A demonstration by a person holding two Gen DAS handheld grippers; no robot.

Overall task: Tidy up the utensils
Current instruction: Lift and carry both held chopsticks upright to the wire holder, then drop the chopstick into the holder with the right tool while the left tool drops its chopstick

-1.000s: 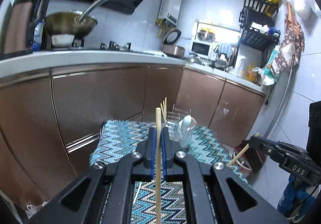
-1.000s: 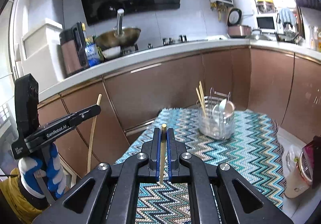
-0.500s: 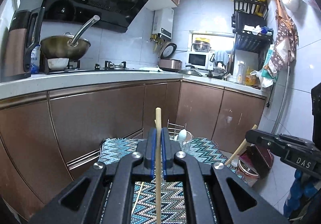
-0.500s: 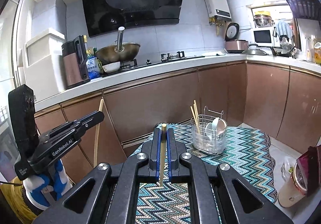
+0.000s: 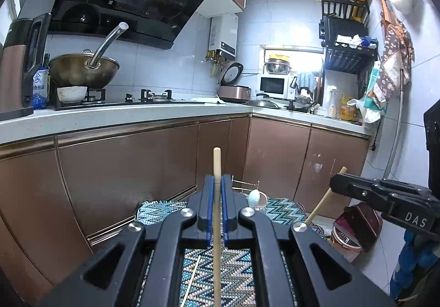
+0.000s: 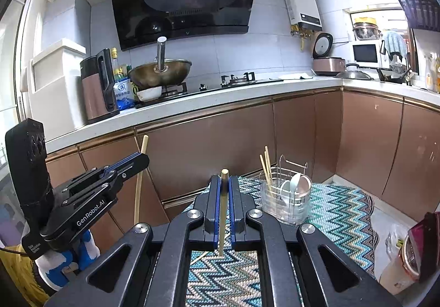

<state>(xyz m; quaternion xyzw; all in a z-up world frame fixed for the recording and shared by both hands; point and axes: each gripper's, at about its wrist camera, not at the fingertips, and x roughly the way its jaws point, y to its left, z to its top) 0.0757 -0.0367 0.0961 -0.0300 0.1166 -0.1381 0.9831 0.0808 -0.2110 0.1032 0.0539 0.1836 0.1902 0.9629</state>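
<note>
Where the zigzag cloth [image 6: 338,213] runs toward the brown cabinets, your clear utensil holder [image 6: 286,204] stands upright at centre right of the right wrist view, with a wire frame rising behind it. It holds a few thin chopsticks [image 6: 266,166] leaning left and pale spoons [image 6: 295,183] on its right side. From the left wrist view only the holder's top and one spoon show, just right of the jaws.

Cloth lies bare around the holder, and the cloth's far edge runs close to the cabinet fronts. A red-and-white bin [image 6: 412,249] sits off the cloth at lower right. One loose thin stick [image 5: 191,279] lies on the cloth below your left jaws.

Your left hand-held gripper [image 5: 217,197] is clamped on a long pale wooden chopstick [image 5: 217,169], which stands upright through the blue pads and rises well above them. Your right hand-held gripper [image 6: 225,197] is likewise clamped on a second chopstick [image 6: 223,213], nearly upright, its blunt top just above the pads. Both chopsticks are round, plain and light tan, held above the cloth short of the holder.
</note>
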